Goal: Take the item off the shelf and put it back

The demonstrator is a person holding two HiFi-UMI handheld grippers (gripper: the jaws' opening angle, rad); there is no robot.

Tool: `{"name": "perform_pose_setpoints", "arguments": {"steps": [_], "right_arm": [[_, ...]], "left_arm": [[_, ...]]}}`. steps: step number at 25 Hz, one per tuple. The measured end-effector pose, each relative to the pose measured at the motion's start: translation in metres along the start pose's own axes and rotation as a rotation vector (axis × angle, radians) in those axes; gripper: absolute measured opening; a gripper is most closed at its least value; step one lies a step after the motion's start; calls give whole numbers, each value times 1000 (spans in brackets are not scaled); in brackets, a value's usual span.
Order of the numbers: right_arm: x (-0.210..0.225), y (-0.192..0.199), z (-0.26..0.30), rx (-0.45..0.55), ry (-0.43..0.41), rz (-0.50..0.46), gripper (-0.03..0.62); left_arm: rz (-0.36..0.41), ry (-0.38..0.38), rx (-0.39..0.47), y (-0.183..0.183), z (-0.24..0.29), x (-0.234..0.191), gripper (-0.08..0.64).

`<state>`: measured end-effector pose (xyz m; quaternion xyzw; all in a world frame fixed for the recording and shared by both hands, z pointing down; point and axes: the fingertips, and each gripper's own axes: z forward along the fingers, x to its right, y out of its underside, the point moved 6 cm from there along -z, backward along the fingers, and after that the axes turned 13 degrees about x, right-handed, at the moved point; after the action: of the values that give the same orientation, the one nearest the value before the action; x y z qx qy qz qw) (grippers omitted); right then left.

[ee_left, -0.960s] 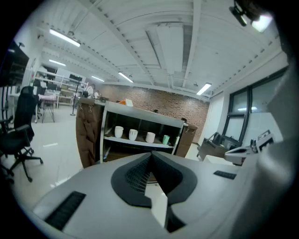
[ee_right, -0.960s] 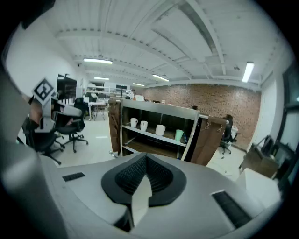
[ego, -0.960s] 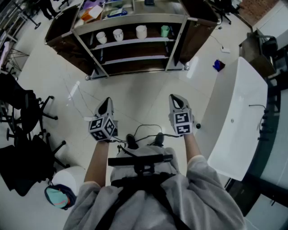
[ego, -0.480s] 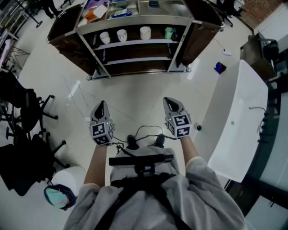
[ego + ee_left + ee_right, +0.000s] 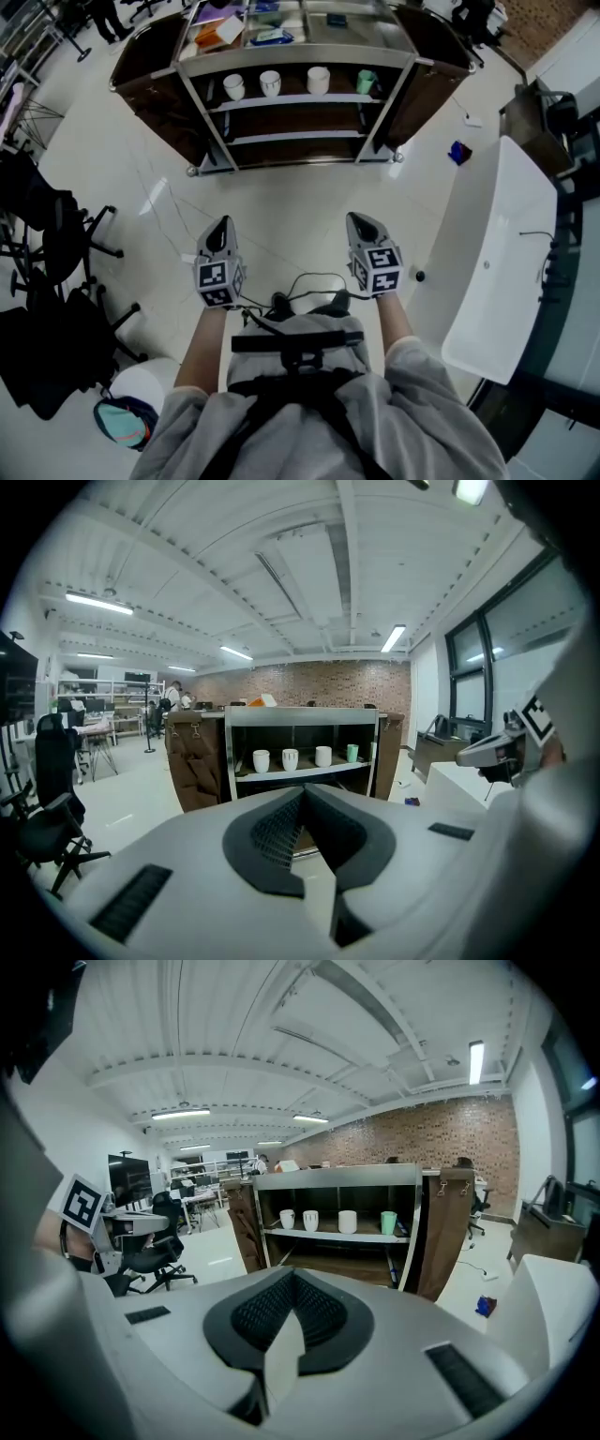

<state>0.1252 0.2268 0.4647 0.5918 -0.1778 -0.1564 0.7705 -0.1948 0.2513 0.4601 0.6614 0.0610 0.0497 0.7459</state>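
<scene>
1. Lower left of centre in the head view, the left gripper (image 5: pixel 219 236) has its jaws pressed together on nothing. It points up the frame towards the shelf (image 5: pixel 281 62).
2. At top centre the shelf stands well apart from both grippers, with bare floor (image 5: pixel 281 202) between. On its upper board three white cups (image 5: pixel 270 82) sit in a row, with a green cup (image 5: pixel 367 82) at the right end.
3. Lower right of centre, the right gripper (image 5: pixel 364 230) is likewise closed and empty.
4. Both grippers look about equally far away. The white cups lie ahead of the left gripper, and the green cup lies almost straight up-frame from the right.
</scene>
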Motion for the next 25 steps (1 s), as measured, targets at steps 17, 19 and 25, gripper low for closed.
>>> {"name": "perform_pose_setpoints", "arguments": {"steps": [17, 19, 25], "right_arm": [[-43, -18, 66, 13, 36, -33, 9], [-39, -16, 78, 4, 27, -39, 9], [-22, -28, 116, 2, 4, -55, 9]], "left_arm": [[0, 85, 6, -7, 34, -51, 6], [0, 77, 5, -7, 42, -55, 6], [-9, 47, -8, -7, 70, -60, 6]]}}
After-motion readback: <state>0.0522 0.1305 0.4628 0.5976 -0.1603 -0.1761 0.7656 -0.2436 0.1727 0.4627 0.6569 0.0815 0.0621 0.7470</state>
